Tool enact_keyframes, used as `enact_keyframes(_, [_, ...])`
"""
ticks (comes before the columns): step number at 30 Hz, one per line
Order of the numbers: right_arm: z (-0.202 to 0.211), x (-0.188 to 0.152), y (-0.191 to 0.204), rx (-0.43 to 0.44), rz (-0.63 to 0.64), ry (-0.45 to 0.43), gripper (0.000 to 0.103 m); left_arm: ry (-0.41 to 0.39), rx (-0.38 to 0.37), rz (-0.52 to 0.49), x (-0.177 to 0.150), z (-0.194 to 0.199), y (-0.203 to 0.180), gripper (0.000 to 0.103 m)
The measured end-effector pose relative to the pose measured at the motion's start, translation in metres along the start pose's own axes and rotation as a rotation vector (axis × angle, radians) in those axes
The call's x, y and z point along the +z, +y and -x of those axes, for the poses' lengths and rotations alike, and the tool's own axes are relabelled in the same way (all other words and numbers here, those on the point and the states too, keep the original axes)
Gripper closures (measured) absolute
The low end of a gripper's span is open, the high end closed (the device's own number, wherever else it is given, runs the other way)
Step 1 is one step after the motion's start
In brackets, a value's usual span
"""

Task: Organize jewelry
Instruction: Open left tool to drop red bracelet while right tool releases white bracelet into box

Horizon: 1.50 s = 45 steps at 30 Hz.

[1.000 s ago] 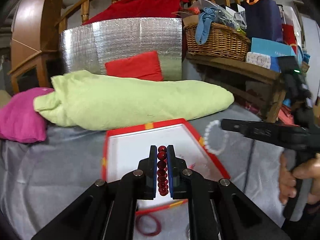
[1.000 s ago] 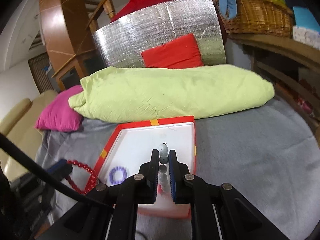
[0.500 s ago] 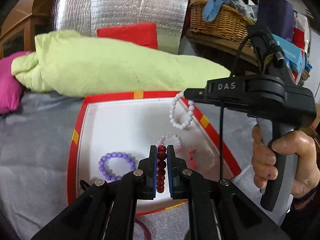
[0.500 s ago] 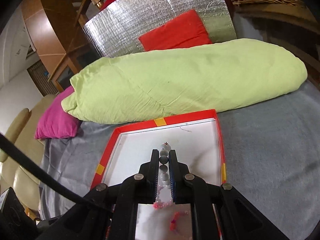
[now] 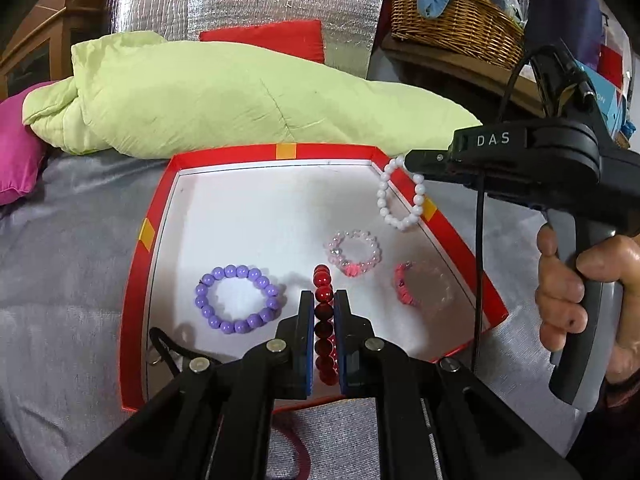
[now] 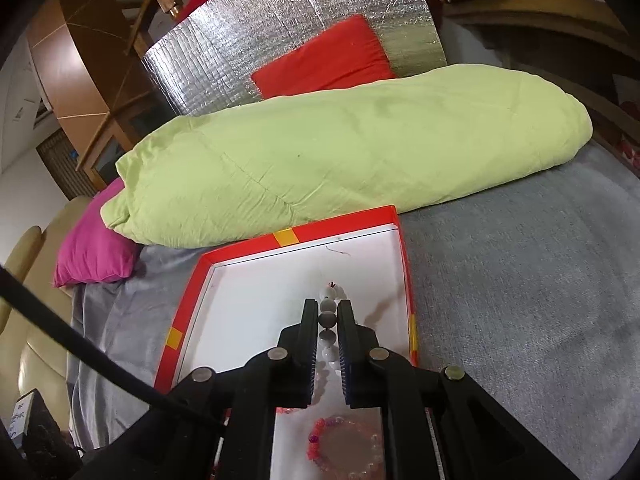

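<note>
A shallow box with a red rim (image 5: 154,216) and a white floor lies on the grey bedspread. In it lie a purple bead bracelet (image 5: 236,304), a clear pink bracelet (image 5: 354,254) and a pink and clear bracelet (image 5: 420,286). My left gripper (image 5: 324,300) is shut on a dark red bead bracelet (image 5: 322,280), held low over the box's near part. My right gripper (image 5: 408,158) is shut on a white bead bracelet (image 5: 400,200) that hangs over the box's right rim. In the right wrist view the white beads (image 6: 328,320) sit between the fingers (image 6: 346,320), above the box (image 6: 188,300).
A rolled green quilt (image 5: 240,96) lies just behind the box, with a pink cushion (image 5: 16,156) at its left. A wicker basket (image 5: 452,20) and shelves stand at the back right. A dark red loop (image 5: 296,448) lies on the grey cover before the box. A hand (image 5: 568,292) grips the right handle.
Both grippers have come down and forward over the box, so its floor and the bracelets in it now fill the views. Each still grips its bracelet.
</note>
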State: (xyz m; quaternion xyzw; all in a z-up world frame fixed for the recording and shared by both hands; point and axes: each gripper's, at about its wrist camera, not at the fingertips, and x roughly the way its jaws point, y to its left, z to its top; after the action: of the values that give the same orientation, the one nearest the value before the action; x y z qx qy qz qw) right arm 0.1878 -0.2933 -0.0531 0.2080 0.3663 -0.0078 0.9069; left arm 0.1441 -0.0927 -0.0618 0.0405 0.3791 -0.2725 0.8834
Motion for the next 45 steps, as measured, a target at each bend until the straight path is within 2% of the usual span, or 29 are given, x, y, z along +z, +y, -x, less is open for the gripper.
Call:
enact_keyframes(12, [-0.016, 0.0, -0.015, -0.032, -0.041, 0.045, 0.092, 0.023, 0.0, -0.007, 0.001, -0.009, -0.001, 0.093])
enact_keyframes(25, [-0.015, 0.003, 0.005, 0.022, 0.021, 0.002, 0.092, 0.043, 0.009, -0.001, 0.001, -0.012, -0.003, 0.093])
enact_keyframes(30, [-0.019, 0.003, -0.001, 0.025, -0.008, 0.018, 0.092, 0.034, 0.048, -0.024, 0.001, -0.011, -0.005, 0.093])
enact_keyframes(39, [-0.02, 0.002, -0.005, 0.014, -0.023, 0.043, 0.091, 0.023, 0.075, -0.044, 0.004, -0.007, -0.006, 0.093])
enact_keyframes(45, [-0.017, 0.004, -0.005, 0.028, -0.028, 0.027, 0.091, 0.019, 0.087, -0.036, 0.004, -0.007, -0.005, 0.093])
